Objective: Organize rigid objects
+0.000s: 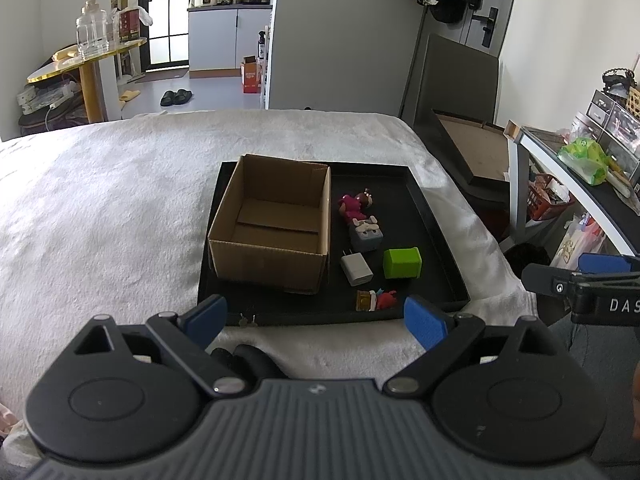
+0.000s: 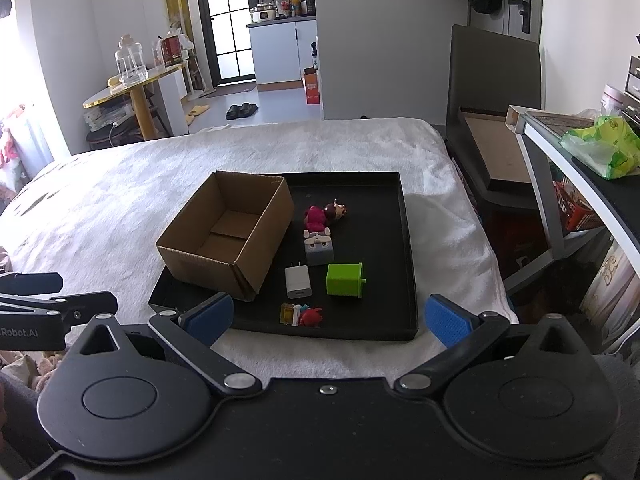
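Reading from left to right, we first meet the cardboard box (image 1: 272, 224), open-topped and with nothing visible inside, standing on the left part of the black tray (image 1: 436, 240), which rests on a white blanket (image 1: 100, 208). To its right, loose on the tray floor, lie five small items in a rough column running away from us: the pink doll (image 1: 354, 204) farthest, then the grey bunny block (image 1: 366, 234) touching it, then the white charger (image 1: 356, 270) with the green cube (image 1: 402, 263) just beside it on the right, and nearest us the small red-and-yellow toy (image 1: 376, 300).

Our left gripper (image 1: 316, 316) hovers at the tray's near edge with its blue pads spread wide and nothing between them; our right gripper (image 2: 330, 320) is likewise spread and holds nothing, a little to the right.

We judge that no item has yet been boxed. The relation that governs the coming move: the red-and-yellow toy lies directly ahead of both grippers, closest to their fingertips, its long axis running left to right. The right gripper appears slightly better aligned with the column, while the left sits nearer the box.
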A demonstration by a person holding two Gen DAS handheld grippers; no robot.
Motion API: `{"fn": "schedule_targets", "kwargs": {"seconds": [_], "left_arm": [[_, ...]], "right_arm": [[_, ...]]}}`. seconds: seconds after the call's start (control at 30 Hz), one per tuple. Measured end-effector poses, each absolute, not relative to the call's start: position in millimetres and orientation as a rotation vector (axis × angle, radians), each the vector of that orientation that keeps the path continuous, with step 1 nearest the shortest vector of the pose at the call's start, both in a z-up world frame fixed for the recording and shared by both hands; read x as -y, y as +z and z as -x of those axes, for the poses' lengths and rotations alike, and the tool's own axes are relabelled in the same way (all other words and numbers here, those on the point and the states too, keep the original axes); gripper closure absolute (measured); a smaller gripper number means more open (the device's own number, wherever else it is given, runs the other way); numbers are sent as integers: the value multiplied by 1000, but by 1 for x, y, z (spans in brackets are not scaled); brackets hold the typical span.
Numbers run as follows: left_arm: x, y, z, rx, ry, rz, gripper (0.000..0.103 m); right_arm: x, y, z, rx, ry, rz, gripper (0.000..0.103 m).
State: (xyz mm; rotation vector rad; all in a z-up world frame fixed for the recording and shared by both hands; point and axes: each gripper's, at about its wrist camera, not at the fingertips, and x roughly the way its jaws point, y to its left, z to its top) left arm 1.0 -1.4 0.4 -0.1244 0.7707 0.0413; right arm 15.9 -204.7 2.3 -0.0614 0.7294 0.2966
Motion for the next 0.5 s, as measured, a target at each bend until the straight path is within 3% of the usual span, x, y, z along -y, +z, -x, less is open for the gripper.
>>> {"fn": "schedule_targets", "kwargs": {"seconds": [0.5], "left_arm": [[0, 2, -1, -765, 42, 129, 8]], "right_arm": [[207, 6, -18, -726, 293, 65, 0]]}}
